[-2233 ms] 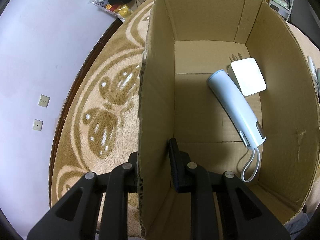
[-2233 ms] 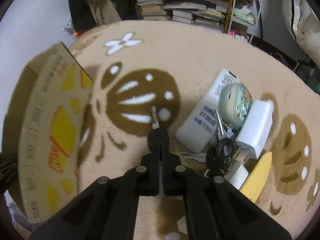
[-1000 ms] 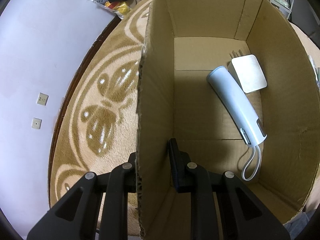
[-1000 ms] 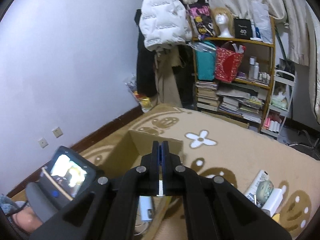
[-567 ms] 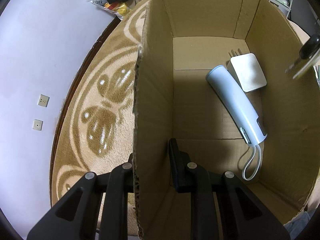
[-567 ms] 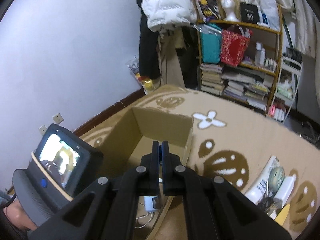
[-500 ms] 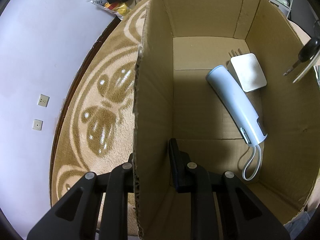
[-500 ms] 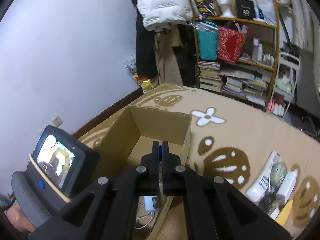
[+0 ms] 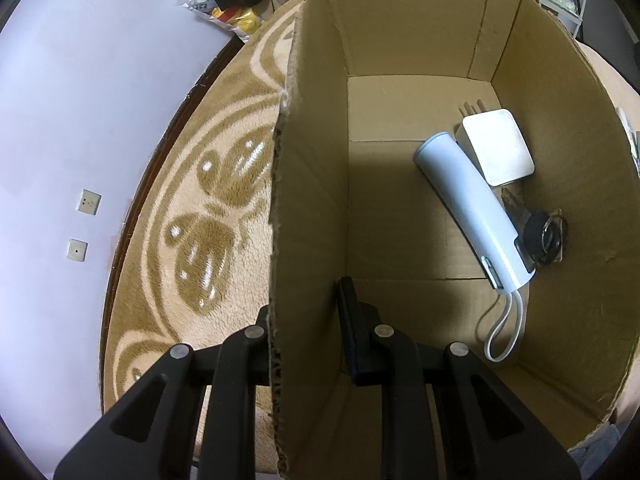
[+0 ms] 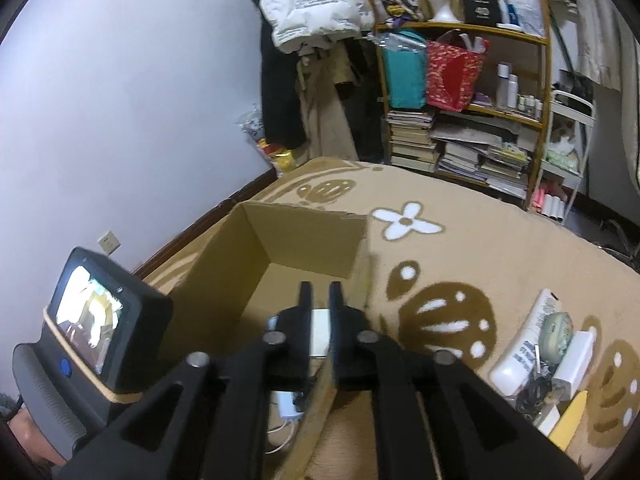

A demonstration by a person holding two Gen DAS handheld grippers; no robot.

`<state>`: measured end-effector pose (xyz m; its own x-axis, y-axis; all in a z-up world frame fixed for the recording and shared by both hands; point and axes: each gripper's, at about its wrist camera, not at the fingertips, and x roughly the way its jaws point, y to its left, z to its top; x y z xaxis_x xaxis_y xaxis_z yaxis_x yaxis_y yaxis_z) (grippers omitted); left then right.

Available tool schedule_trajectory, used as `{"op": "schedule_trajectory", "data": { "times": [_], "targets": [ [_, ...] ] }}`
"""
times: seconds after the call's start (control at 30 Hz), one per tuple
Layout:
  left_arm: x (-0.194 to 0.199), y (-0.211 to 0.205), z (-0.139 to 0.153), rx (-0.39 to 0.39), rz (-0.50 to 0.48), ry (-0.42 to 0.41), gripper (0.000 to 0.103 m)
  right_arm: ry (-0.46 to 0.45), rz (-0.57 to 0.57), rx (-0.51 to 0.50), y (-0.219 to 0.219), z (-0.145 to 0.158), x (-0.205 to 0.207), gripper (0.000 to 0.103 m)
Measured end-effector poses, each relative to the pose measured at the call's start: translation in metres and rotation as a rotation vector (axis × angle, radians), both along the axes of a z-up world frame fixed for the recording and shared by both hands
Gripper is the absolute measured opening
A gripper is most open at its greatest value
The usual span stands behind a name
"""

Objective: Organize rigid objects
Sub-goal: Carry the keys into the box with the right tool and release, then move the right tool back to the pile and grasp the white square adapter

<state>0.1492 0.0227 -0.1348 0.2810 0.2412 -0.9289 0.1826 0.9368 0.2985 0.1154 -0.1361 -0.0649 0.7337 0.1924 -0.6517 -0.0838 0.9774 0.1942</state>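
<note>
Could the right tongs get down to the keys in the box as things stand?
Probably yes: the right tongs hang open over the open-topped box, and the keys lie uncovered beside the power bank.

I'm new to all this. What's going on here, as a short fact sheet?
Container: cardboard box on a patterned rug
Inside the box: pale blue handheld device, white adapter, black key bunch
Left gripper: jaws clamped on the box's side wall
Right gripper: above the box, jaws apart, holding nothing
Waiting outside: pile of small items on the rug
</note>
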Motion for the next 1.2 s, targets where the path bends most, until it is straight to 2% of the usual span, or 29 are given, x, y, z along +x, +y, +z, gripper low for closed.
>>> {"op": "schedule_trajectory", "data": {
  "times": [0.03,0.1,0.13,0.17,0.2,0.23,0.3,0.47,0.63,0.87,1.0,1.2],
  "targets": [
    [0.000,0.000,0.000,-0.001,0.000,0.001,0.020,-0.001,-0.013,-0.010,-0.004,0.000,0.000,0.020],
    [0.000,0.000,0.000,0.000,-0.001,0.002,0.020,0.005,-0.030,-0.034,-0.010,-0.001,0.001,0.039],
    [0.000,-0.001,0.000,0.003,-0.004,0.001,0.020,0.021,-0.036,-0.047,-0.015,-0.002,0.003,0.045],
    [0.000,-0.002,0.000,0.006,-0.006,0.001,0.020,0.036,-0.043,-0.056,-0.020,-0.004,0.005,0.057],
    [-0.001,-0.002,0.000,0.007,-0.007,0.001,0.020,0.045,-0.058,-0.054,-0.027,-0.005,0.006,0.066],
    [-0.001,-0.002,0.000,0.008,-0.008,0.001,0.020,0.050,-0.075,-0.044,-0.034,-0.006,0.006,0.069],
    [-0.001,-0.002,0.000,0.005,-0.005,0.002,0.020,0.065,-0.116,-0.019,-0.049,-0.009,0.006,0.085],
    [0.001,0.001,0.001,-0.009,0.001,0.008,0.020,0.099,-0.192,0.004,-0.084,-0.014,0.009,0.103],
    [0.001,0.002,0.001,-0.008,0.000,0.008,0.020,0.117,-0.296,0.018,-0.120,-0.019,0.004,0.103],
    [0.001,0.004,-0.002,-0.004,-0.002,0.008,0.020,0.192,-0.471,0.073,-0.184,-0.037,-0.002,0.103],
    [0.001,0.005,-0.002,-0.001,-0.005,0.007,0.021,0.213,-0.518,0.138,-0.209,-0.049,-0.008,0.103],
    [0.000,0.004,-0.002,0.002,-0.007,0.007,0.021,0.285,-0.559,0.173,-0.233,-0.079,-0.010,0.103]
  ]
}}
